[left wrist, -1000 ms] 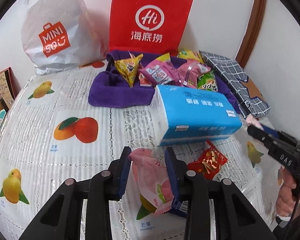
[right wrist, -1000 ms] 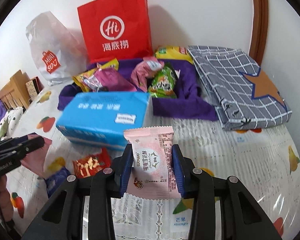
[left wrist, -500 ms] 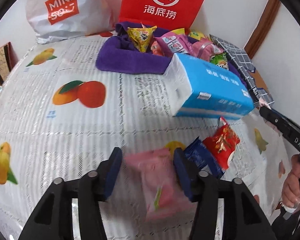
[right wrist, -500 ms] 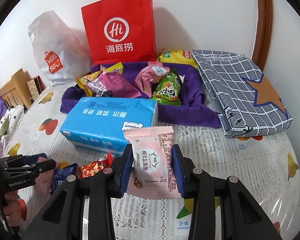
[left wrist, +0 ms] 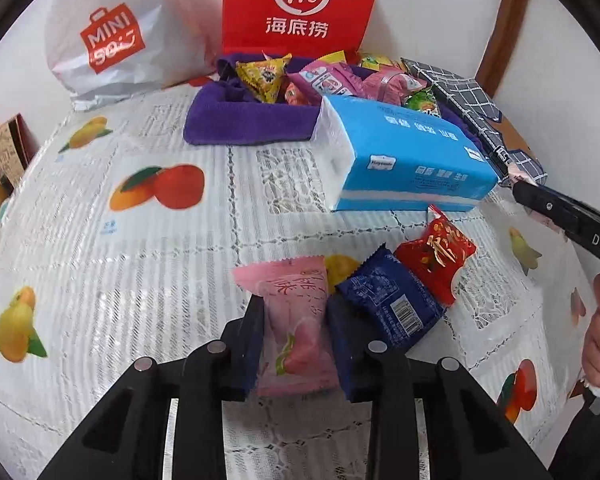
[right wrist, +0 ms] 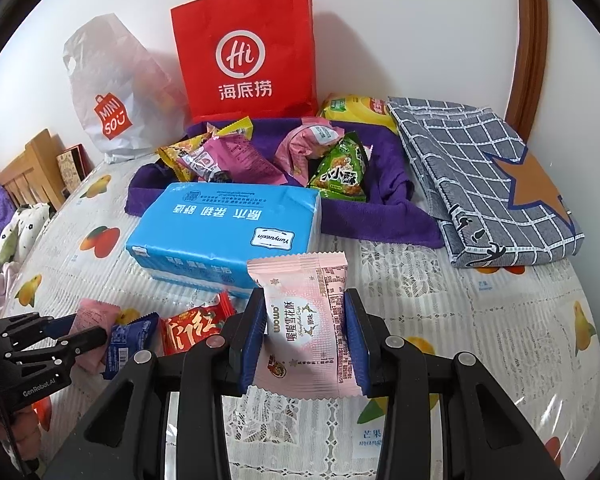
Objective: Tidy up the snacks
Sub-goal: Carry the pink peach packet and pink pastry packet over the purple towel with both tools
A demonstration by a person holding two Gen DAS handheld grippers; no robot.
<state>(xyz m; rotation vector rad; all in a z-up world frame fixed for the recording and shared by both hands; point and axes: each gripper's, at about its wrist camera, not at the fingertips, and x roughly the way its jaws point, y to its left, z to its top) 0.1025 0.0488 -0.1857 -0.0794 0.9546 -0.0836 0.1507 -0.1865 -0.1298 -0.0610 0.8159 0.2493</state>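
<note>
A: Where is the soft pink peach-print snack packet (left wrist: 296, 332)?

B: Lying on the fruit-print plastic cloth over the desk (left wrist: 140, 264), between the pads of the left tool (left wrist: 298, 344), whose jaws are closing on it. Half a second ago they stood wider around the packet; a fresh grasp seems under way.

A: And beside it?

B: A dark blue foil packet (left wrist: 388, 304) touches its right side, then a red foil packet (left wrist: 436, 260), then the blue tissue pack (left wrist: 408, 160).

A: The other tool?

B: The right tool (right wrist: 306, 340) stays pressed on a pale pink nougat wrapper (right wrist: 304, 316), unchanged. Only its view shows the full purple towel (right wrist: 380, 216) with its snack pile, probably the destination.
</note>
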